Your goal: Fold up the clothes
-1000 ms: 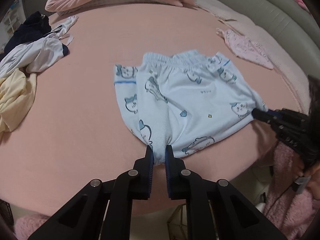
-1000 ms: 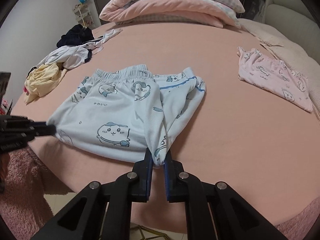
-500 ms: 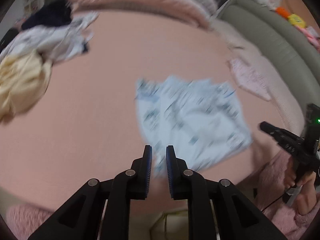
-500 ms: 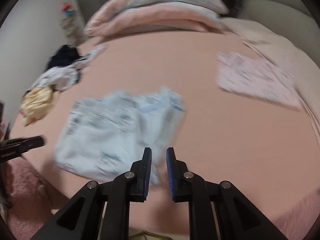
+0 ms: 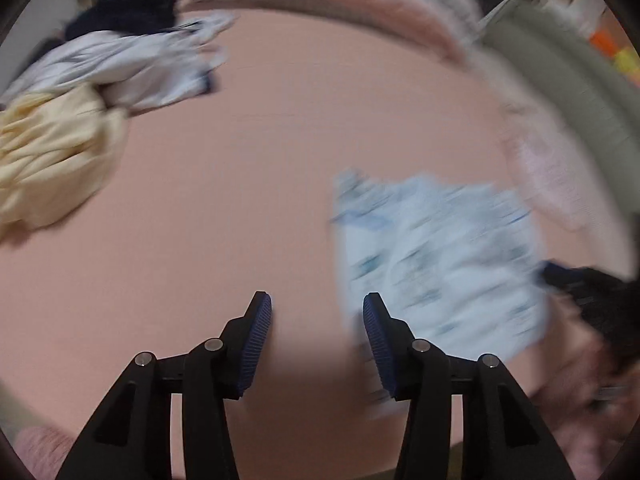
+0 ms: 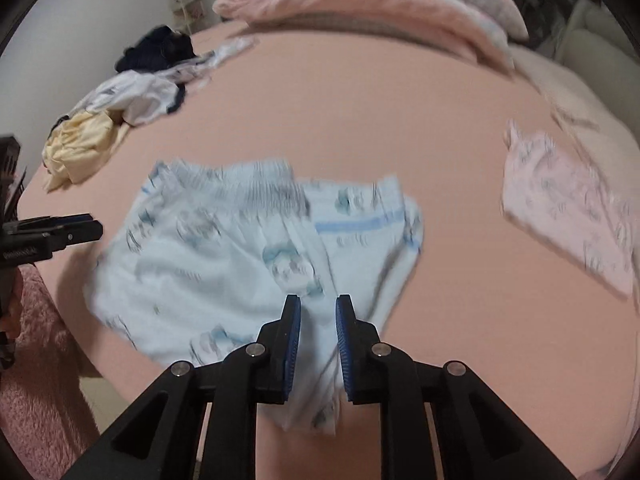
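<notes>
Light blue printed shorts lie spread on the pink bed, blurred by motion. My right gripper hovers over their near corner, open by a narrow gap, and the fabric runs under and between the fingers. In the left wrist view the shorts sit to the right of my left gripper, which stands wide open over bare sheet with nothing in it. The right gripper shows at the shorts' far right edge. The left gripper shows just left of the shorts.
A heap of yellow, white and dark clothes lies at the far left. A folded pink garment rests on the right. Pink bedding is stacked at the back. A pink fuzzy sleeve is beside the bed's edge.
Both grippers have let go of the shorts' corners. The left one has swung left and opened wide; the right one has opened slightly and now sits low over the shorts.
</notes>
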A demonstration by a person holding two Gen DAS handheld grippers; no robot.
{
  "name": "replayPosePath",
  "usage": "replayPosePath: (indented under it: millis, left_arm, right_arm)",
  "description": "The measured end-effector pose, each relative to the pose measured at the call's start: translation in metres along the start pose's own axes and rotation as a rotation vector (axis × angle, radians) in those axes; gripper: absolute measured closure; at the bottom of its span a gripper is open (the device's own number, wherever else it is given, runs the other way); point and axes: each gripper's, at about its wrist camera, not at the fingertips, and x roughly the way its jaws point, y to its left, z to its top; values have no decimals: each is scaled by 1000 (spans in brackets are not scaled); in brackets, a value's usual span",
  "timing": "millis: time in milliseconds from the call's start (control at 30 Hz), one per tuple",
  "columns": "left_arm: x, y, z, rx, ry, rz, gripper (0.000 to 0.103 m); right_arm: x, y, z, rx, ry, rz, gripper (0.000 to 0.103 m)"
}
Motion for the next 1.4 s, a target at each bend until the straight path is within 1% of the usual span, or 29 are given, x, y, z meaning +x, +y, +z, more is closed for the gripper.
replayPosePath:
  millis: [67,133,167,200,267,300,333,367,400,433,500,567,633,667,700,733,800,833,867,900,967,1033,1100,1167,1200,1233,1300,1367,1400]
  left_arm:
    - [4,-26,7,90,-23,-5,59]
    - [9,-21,12,88,-5,7,59]
    - [11,-19,14,87,4,13,59]
    - [14,-17,16,87,14,20,59]
    - [19,-12,21,85,32,32,56]
    - [21,-10,23,84,41,38,55]
    - [23,-7,25,84,51,44,55]
    - [26,-5,28,83,60,50,55]
    - [28,-3,30,82,69,56,55]
    - [30,-2,32,85,76,60,56]
    - [28,-20,37,138,57,37,56]
    - [29,-46,40,217,39,27,56]
    - [40,-74,43,278,51,17,56]
    - [47,-83,45,296,61,27,56]
    - [56,-75,47,306,70,87,56]
    - [63,-66,49,308,81,139,56]
    - [64,-46,50,214,118,133,56]
    - [56,-33,52,144,121,100,56]
    - [45,-24,53,98,108,88,56]
    - [33,-21,50,101,88,80,56]
    - [14,-21,42,131,62,61,56]
    - [12,-29,28,193,84,61,56]
    - [24,-46,11,259,113,75,56]
    - [31,-48,-1,292,161,97,56]
    - [35,-48,-6,306,186,116,56]
    - [38,-45,-6,309,194,139,55]
    - [29,-31,-3,253,180,147,55]
    - [12,-17,2,189,138,190,56]
    - [5,-14,1,161,132,158,56]
  right_arm:
    - [4,13,11,-22,-16,51,85]
    - [18,33,19,-41,12,103,84]
    - [29,38,22,-49,34,106,84]
    - [43,36,23,-52,70,87,84]
    - [48,18,20,-16,86,105,89]
    - [51,8,19,3,92,116,89]
    - [46,-4,21,22,89,102,90]
    - [36,-15,22,36,67,96,90]
    - [27,-27,23,49,44,90,88]
    - [22,-31,26,55,32,74,82]
    - [15,-39,31,64,9,42,82]
    - [23,-26,37,48,20,73,82]
    - [32,-13,43,31,33,108,82]
    - [41,-1,47,6,58,94,82]
    - [52,6,49,-8,82,48,82]
    - [59,3,51,2,89,24,81]
    - [61,-14,59,88,99,63,75]
    - [53,-23,63,133,84,76,72]
    - [42,-29,65,149,50,75,71]
    - [27,-34,64,144,11,89,71]
    - [7,-37,58,158,-6,134,71]
    - [-5,-25,46,139,-8,154,71]
    - [-10,-2,26,66,11,115,71]
    - [-2,18,10,-5,59,78,71]
    - [4,15,4,-2,73,62,71]
    - [9,10,-1,4,86,46,74]
    - [21,2,-13,18,111,15,75]
    - [8,-22,-19,113,97,-46,74]
    - [-3,-34,-22,145,74,-83,71]
